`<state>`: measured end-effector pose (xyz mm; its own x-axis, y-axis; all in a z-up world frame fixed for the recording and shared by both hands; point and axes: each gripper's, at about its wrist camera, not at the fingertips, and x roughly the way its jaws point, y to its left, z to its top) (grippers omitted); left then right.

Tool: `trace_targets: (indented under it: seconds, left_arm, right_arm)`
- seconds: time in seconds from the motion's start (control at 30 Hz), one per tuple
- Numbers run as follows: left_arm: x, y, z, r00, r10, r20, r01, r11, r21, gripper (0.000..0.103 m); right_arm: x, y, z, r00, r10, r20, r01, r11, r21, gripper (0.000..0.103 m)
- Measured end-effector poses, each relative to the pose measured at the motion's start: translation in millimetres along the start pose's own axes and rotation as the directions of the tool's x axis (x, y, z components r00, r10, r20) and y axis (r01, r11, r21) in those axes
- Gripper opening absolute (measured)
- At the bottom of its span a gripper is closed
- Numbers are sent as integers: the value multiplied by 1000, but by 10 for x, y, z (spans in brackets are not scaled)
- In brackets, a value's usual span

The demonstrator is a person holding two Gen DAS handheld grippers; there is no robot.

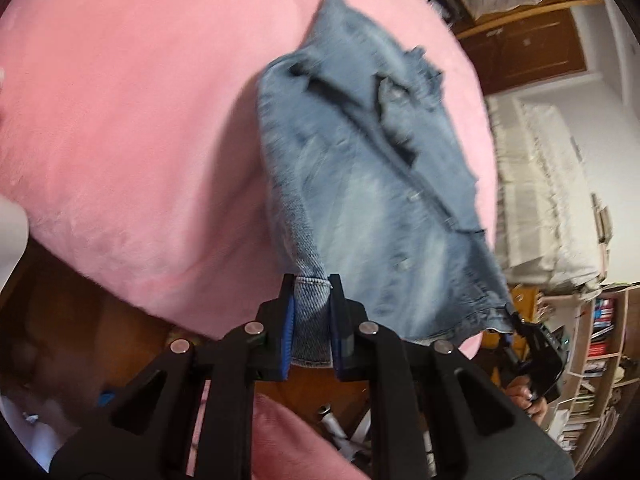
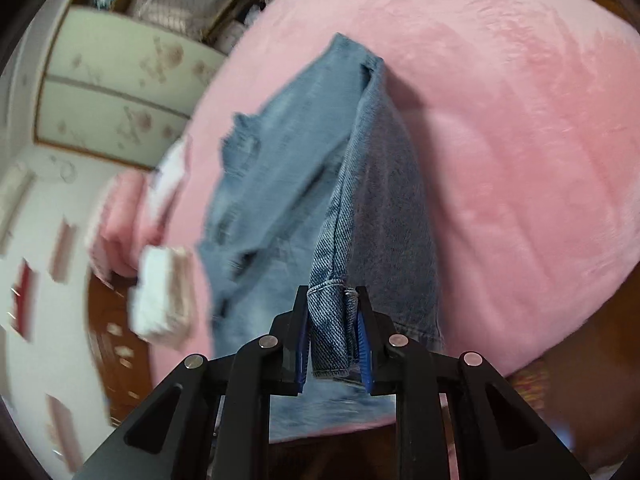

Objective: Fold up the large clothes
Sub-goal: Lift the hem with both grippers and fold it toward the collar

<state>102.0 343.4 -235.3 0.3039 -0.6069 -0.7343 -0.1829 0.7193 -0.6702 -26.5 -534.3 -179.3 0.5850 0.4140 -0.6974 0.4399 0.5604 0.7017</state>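
A light blue denim garment (image 1: 360, 184) with frayed rips hangs stretched over the pink bed (image 1: 120, 120). My left gripper (image 1: 312, 284) is shut on one edge of the denim. My right gripper (image 2: 332, 294) is shut on another hemmed edge of the denim (image 2: 288, 184), and it also shows at the right in the left wrist view (image 1: 516, 320), pinching the garment's far corner. The cloth is lifted off the pink bed cover (image 2: 500, 140), with its far end still touching it. Both views are motion-blurred.
A wooden cupboard (image 1: 520, 44) and stacked pale bedding (image 1: 540, 192) stand beyond the bed. A bookshelf (image 1: 600, 340) is at the lower right. Folded pink and white cloths (image 2: 160, 292) lie at the bed's left side. Brown wooden floor shows below the bed edge.
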Motion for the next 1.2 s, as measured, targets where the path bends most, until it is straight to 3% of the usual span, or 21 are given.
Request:
trace_targets:
  seconds: [0.2, 0.4, 0.57, 0.7, 0.83, 1.03, 1.2]
  left_arm:
    - [-275, -476, 324, 987, -120, 112, 125, 991, -40, 11]
    - [-622, -956, 995, 946, -209, 247, 225, 974, -37, 10]
    - [-725, -1218, 1678, 916, -240, 323, 275, 959, -69, 10]
    - [-614, -1311, 2178, 915, -203, 350, 258, 959, -119, 10]
    - [-234, -1276, 2684, 922, -131, 365, 222, 950, -221, 10]
    - [535, -1206, 3301, 944, 25, 329, 79, 951, -300, 10]
    - [1111, -1081, 3550, 948, 90, 306, 10, 951, -310, 10]
  right_arm:
    - [-187, 420, 229, 989, 128, 77, -133, 989, 58, 19]
    - [-542, 778, 815, 949, 245, 200, -258, 965, 42, 18]
    - [-608, 1076, 1389, 930, 283, 234, -291, 957, 1, 18]
    - [-440, 1282, 1895, 920, 309, 240, -319, 948, 2, 17]
    - [-14, 1334, 2518, 937, 274, 215, -297, 951, 85, 17]
    - [818, 1237, 3289, 976, 167, 139, -181, 979, 99, 18]
    - [1404, 1026, 3562, 999, 37, 33, -38, 998, 51, 18]
